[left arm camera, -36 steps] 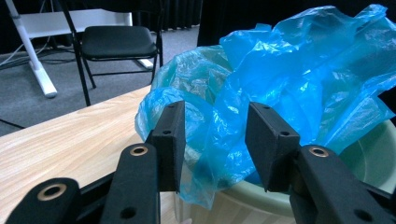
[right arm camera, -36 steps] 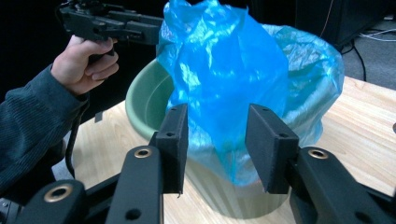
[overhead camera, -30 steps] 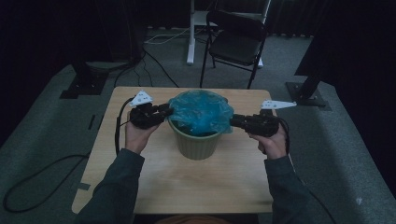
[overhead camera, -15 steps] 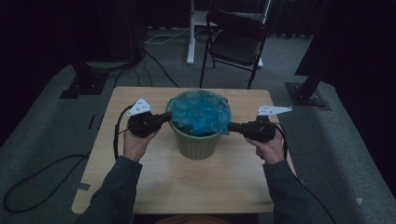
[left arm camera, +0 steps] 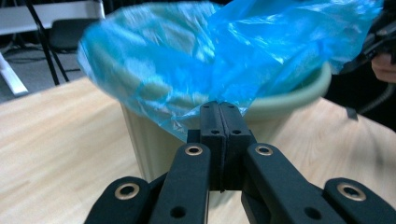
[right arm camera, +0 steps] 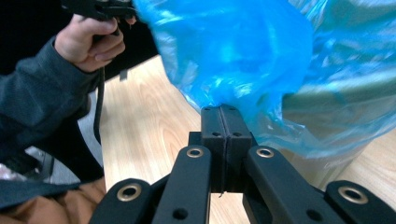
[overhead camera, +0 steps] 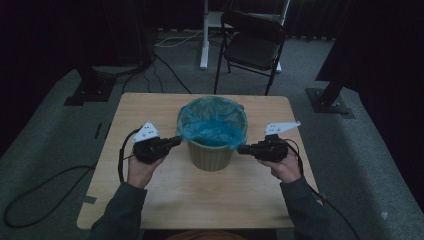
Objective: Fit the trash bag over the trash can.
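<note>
A pale green bin (overhead camera: 210, 155) stands upright in the middle of the wooden table (overhead camera: 150, 110). A blue plastic bag (overhead camera: 212, 122) lines it, its edge folded down over the rim. My left gripper (overhead camera: 176, 140) is at the bin's left side, shut on the bag's hem (left arm camera: 205, 100). At the bin's right side my right gripper (overhead camera: 241, 149) is shut on the opposite hem (right arm camera: 233, 100). Both pull the plastic outward and down over the rim (left arm camera: 289, 95).
A black folding chair (overhead camera: 252, 42) stands on the floor beyond the table's far edge, beside a white stand leg (overhead camera: 204, 35). Black cables (overhead camera: 45, 185) trail over the grey carpet at the left. The person's sleeves (overhead camera: 125, 215) come in at the bottom.
The bag, earlier bunched as a dome over the bin's top, is now spread open inside it. Both grippers have dropped lower beside the bin, dragging the hem down over the rim.
</note>
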Demonstrator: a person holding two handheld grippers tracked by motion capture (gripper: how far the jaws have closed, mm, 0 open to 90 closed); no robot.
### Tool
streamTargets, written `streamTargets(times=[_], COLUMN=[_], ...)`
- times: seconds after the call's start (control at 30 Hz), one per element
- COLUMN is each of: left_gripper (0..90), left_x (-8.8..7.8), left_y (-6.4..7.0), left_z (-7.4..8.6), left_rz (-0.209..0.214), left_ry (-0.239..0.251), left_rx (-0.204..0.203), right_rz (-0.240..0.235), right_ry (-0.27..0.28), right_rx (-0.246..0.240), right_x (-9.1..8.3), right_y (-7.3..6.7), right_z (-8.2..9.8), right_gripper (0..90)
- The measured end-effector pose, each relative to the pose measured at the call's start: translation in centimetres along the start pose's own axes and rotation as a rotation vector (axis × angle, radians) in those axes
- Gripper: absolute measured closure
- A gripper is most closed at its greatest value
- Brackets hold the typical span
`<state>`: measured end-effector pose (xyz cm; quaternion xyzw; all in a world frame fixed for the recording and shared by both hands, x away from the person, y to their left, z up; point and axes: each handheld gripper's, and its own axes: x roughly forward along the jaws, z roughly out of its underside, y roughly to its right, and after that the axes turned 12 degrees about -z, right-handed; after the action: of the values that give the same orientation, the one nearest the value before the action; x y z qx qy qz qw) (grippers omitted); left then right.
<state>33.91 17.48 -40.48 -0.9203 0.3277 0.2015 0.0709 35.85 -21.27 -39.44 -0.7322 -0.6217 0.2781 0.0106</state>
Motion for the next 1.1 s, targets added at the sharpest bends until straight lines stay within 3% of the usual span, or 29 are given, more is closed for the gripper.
streamTargets(times=[0.13, 0.57, 0.63, 0.8, 0.87, 1.1], left_gripper=[89.9, 89.8, 89.5, 80.7, 79.3, 76.2], left_x=[0.5, 2.1, 1.9, 1.1, -0.1, -1.1], left_y=[-0.1, -0.5, -0.7, -0.9, -1.5, -2.2], left_z=[1.0, 2.1, 2.1, 2.0, 2.1, 2.1], left_rz=[0.007, 0.0, -0.004, -0.012, -0.026, -0.039], left_ry=[-0.024, -0.079, -0.075, -0.063, -0.051, -0.024], left_rx=[-0.003, -0.009, -0.011, -0.014, -0.02, -0.046], right_rz=[0.016, 0.045, 0.048, 0.037, 0.041, 0.069], right_ry=[-0.038, -0.066, -0.064, -0.051, -0.046, -0.004], right_rx=[0.008, 0.04, 0.039, 0.024, 0.017, 0.021], right_x=[0.6, 0.8, 0.6, -0.3, -1.2, -2.9], right_y=[0.5, 1.5, 1.4, 1.1, 1.0, 1.0], right_z=[0.5, 1.5, 1.5, 1.4, 1.5, 1.5], right_gripper=[90.0, 90.0, 89.8, 77.7, 73.5, 72.6])
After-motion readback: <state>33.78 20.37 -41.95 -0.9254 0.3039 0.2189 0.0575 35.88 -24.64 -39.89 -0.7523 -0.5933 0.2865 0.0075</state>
